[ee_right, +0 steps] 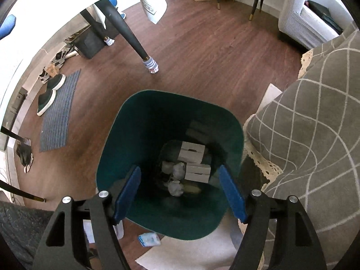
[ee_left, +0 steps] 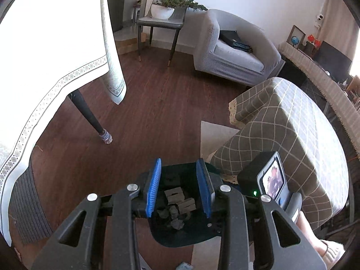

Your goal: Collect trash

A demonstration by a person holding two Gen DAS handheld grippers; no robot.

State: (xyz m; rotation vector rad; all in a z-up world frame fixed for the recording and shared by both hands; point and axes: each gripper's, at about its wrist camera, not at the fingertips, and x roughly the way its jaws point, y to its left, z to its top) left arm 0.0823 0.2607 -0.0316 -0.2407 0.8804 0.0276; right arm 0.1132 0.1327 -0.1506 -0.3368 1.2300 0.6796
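Note:
A dark green bin (ee_right: 117,148) stands on the wood floor, seen from above in the right wrist view. Inside lie two white boxes (ee_right: 191,153) and several crumpled paper balls (ee_right: 175,187). My right gripper (ee_right: 178,191) is open and empty, held over the bin's near rim. My left gripper (ee_left: 178,187) is open and empty above the same bin (ee_left: 180,236), whose boxes (ee_left: 174,194) show between the blue pads. The right gripper's body (ee_left: 270,180) shows to the right in the left wrist view. A small blue and white packet (ee_right: 149,239) lies on the floor beside the bin.
A table with a white cloth (ee_left: 45,56) and a black leg (ee_right: 132,33) stands to the left. A checked grey sofa (ee_right: 315,135) is to the right, a grey armchair (ee_left: 231,47) and a chair with a plant (ee_left: 166,9) beyond. Shoes (ee_right: 48,94) and a mat (ee_right: 59,112) lie at left.

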